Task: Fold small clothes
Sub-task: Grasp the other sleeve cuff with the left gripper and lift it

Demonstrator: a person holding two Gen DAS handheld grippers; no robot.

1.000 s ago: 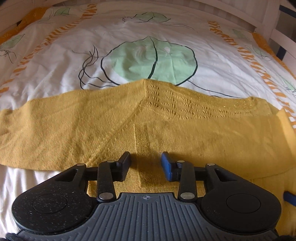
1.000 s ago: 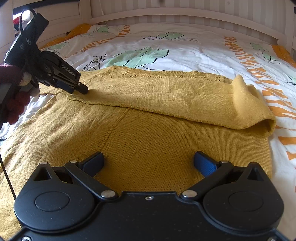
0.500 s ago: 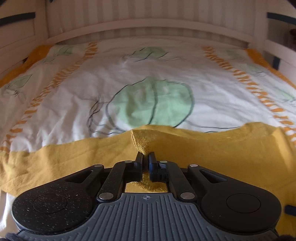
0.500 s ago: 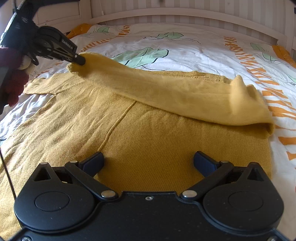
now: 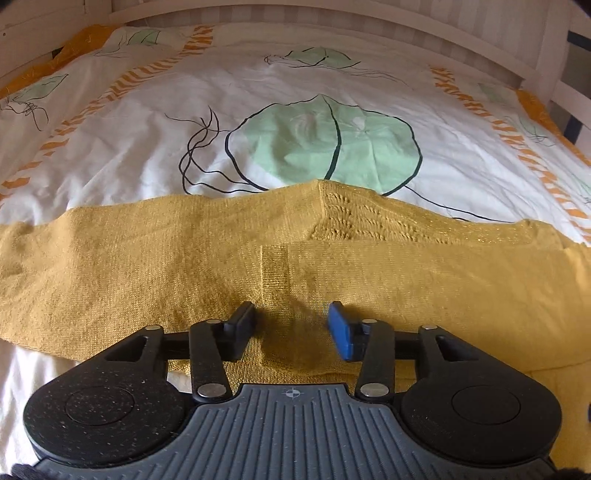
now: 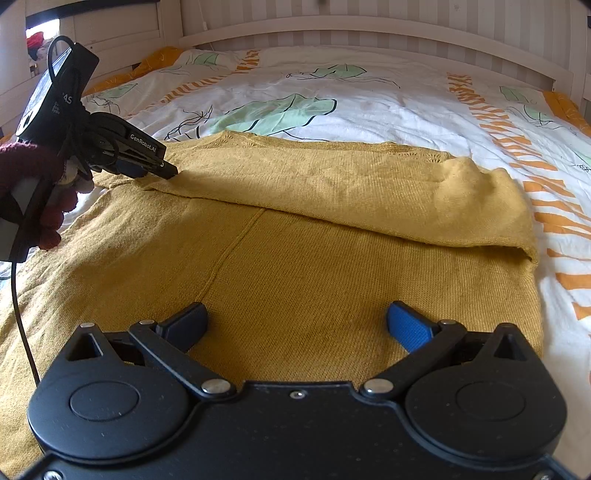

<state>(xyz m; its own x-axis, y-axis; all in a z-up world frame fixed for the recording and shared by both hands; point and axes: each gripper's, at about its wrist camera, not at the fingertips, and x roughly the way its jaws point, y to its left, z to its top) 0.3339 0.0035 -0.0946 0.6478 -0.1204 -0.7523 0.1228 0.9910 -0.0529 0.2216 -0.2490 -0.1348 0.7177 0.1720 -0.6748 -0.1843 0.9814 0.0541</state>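
My left gripper (image 5: 291, 326) is opening over the sweater (image 6: 295, 266); nothing pinched. The sleeve (image 6: 351, 192) runs crosswise toward my wide-open right gripper (image 6: 295, 325).

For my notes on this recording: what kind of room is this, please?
Most likely a bedroom: a mustard sweater lies on a bed with a leaf-printed duvet cover, a white bed frame curving behind it.

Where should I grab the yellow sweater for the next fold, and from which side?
Probably the sweater's long sleeve end lying flat at the left. Come in from the left edge, low, with the left gripper, whose jaws are opening.
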